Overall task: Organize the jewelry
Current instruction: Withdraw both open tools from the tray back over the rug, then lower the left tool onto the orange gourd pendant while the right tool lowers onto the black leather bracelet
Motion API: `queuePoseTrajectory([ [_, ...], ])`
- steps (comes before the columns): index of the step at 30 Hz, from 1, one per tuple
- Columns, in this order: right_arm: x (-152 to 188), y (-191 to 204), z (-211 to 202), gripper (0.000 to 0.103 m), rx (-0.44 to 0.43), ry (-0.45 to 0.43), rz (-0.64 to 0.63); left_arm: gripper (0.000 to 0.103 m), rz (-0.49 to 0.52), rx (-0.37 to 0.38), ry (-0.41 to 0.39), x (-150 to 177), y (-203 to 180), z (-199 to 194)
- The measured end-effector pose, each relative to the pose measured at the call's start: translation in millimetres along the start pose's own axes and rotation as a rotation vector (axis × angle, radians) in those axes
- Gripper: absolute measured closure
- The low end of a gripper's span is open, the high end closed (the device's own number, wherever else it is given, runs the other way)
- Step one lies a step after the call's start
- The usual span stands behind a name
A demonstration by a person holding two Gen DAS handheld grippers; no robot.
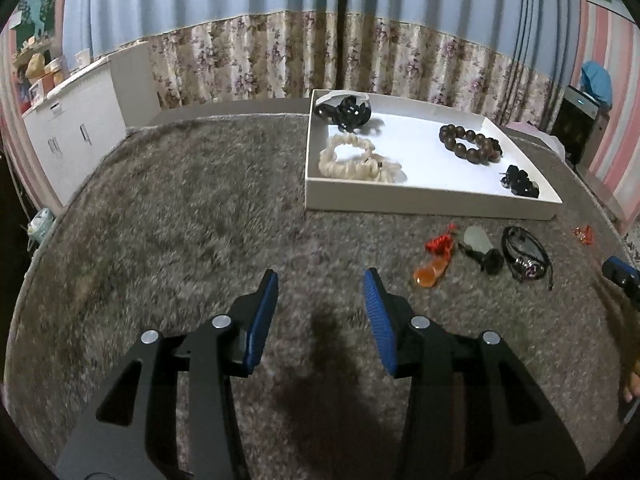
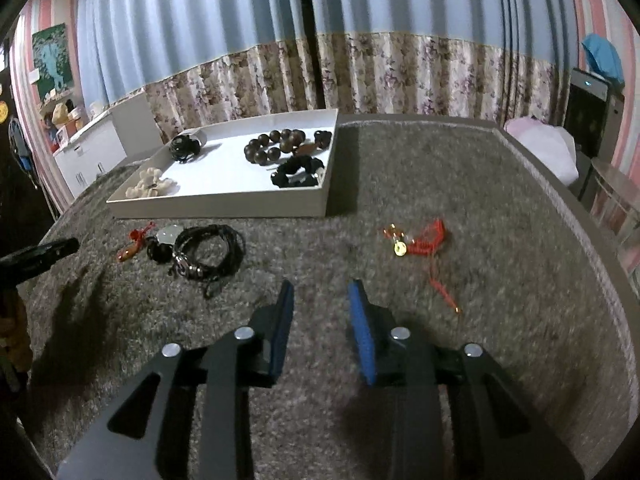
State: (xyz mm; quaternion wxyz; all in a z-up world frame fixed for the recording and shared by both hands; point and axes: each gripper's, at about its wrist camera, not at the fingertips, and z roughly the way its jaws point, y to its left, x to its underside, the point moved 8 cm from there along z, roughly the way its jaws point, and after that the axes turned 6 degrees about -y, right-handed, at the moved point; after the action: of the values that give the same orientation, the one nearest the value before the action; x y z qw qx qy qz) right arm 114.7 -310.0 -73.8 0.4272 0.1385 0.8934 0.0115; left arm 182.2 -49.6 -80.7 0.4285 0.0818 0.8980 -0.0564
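Observation:
A white tray on the grey carpeted table holds a brown bead bracelet, a cream scrunchie, a black hair claw and a black scrunchie. On the carpet in front of it lie an orange pendant on red cord, a pale stone pendant, a black cord bracelet and a red cord charm. My left gripper and right gripper are open and empty above the carpet.
A white cabinet stands at the left behind the table. Curtains hang behind. The table's right edge curves near a dark appliance. The right gripper's tip shows at the left wrist view's right edge.

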Motion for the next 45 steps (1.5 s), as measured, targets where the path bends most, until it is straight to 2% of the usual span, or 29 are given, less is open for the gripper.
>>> queuePoseTrajectory([
  [7, -1.9, -5.5, 2.4, 0.072, 0.000, 0.004, 0.005, 0.056, 0.017, -0.013, 0.013, 13.5, -6.3, -2.2],
  [10, -4.1, -7.5, 2.1, 0.067, -0.003, 0.002, 0.006, 0.055, 0.003, -0.026, 0.026, 15.3, -4.9, 1.0],
  [15, -8.2, -13.3, 2.5, 0.067, 0.005, -0.003, -0.005, 0.055, 0.015, -0.032, 0.029, 10.9, -15.1, 2.0],
  [23, -19.1, -32.9, 5.5, 0.067, 0.035, -0.008, -0.005, 0.054, 0.058, 0.015, 0.021, -3.0, -57.4, 7.3],
  [28, -17.4, -35.1, 8.2, 0.067, 0.034, 0.000, 0.002, 0.054, 0.058, 0.024, 0.044, -3.7, -64.0, 23.8],
  [35, -22.5, -17.4, 18.7, 0.067, 0.008, 0.010, -0.005, 0.054, 0.076, 0.062, 0.051, -8.3, -73.4, 35.4],
  [45, -18.3, 44.1, 55.8, 0.067, -0.091, 0.088, -0.043, 0.056, 0.106, 0.114, 0.111, 2.7, -89.6, 55.8],
])
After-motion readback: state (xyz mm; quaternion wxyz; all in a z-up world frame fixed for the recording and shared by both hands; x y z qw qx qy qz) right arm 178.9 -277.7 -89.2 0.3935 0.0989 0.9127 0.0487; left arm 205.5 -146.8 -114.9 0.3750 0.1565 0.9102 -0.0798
